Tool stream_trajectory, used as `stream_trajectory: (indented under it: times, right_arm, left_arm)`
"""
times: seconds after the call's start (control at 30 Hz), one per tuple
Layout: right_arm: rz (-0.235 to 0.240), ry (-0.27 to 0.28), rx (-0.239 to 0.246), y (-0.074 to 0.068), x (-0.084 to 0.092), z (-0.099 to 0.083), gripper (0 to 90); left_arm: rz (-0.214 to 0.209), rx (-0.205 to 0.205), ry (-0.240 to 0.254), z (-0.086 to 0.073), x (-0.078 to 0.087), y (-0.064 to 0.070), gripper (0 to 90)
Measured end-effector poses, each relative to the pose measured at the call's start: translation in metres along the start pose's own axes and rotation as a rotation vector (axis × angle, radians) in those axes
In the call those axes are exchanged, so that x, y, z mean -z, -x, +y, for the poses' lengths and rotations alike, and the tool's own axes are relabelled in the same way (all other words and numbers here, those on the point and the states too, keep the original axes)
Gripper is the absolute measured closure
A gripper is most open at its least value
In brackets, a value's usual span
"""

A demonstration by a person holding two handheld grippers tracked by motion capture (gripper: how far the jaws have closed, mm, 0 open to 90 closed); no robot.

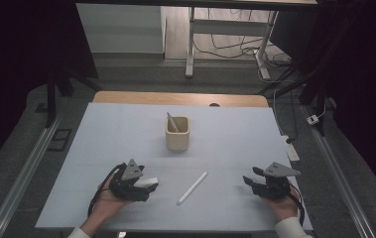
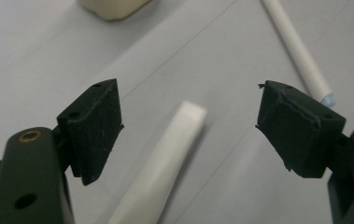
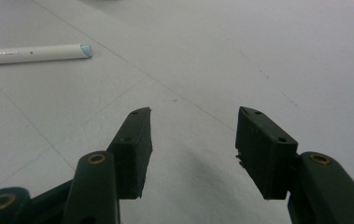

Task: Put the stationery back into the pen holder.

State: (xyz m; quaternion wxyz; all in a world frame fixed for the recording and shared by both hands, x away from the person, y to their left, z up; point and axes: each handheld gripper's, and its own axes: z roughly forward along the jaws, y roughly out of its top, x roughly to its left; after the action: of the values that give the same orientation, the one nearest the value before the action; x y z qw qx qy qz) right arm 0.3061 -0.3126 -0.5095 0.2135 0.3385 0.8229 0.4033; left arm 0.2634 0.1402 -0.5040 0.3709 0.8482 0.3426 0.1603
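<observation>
One pen stands in the cup at frame centre. My left hand-held gripper, jaws wide, straddles the white cap without gripping. My right hand-held gripper is open and empty; the long pen lies on the worktop, still to be picked up.

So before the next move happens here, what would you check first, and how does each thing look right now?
1. Left gripper jaws open: ok, they stand wide apart.
2. White bar lined up between the left jaws: ok; it lies between them in the left gripper view, untouched by either.
3. Right gripper free: ok, jaws open with bare table mat between them.
4. White pen out of the way: ok, it lies flat on the mat between the two grippers.
5. Beige cup upright: ok, with one thin stick leaning inside.
6. Room left in the cup: cannot tell, its inside is too small to see.
</observation>
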Motion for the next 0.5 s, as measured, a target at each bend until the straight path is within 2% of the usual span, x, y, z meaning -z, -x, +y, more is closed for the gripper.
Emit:
stream_trajectory:
  times: [0.13,0.3,0.5]
  right_arm:
    - [-0.004,-0.002,0.001,0.000,0.000,0.000,45.5]
    - [-0.008,-0.007,0.002,0.001,-0.001,-0.001,45.5]
    - [0.001,0.010,0.004,0.001,0.001,-0.001,45.4]
  left_arm:
    - [-0.024,-0.013,-0.005,0.012,-0.009,0.006,21.9]
    - [-0.062,-0.024,-0.026,0.019,-0.017,0.008,21.8]
    - [-0.081,-0.026,-0.040,0.029,-0.026,0.009,21.9]
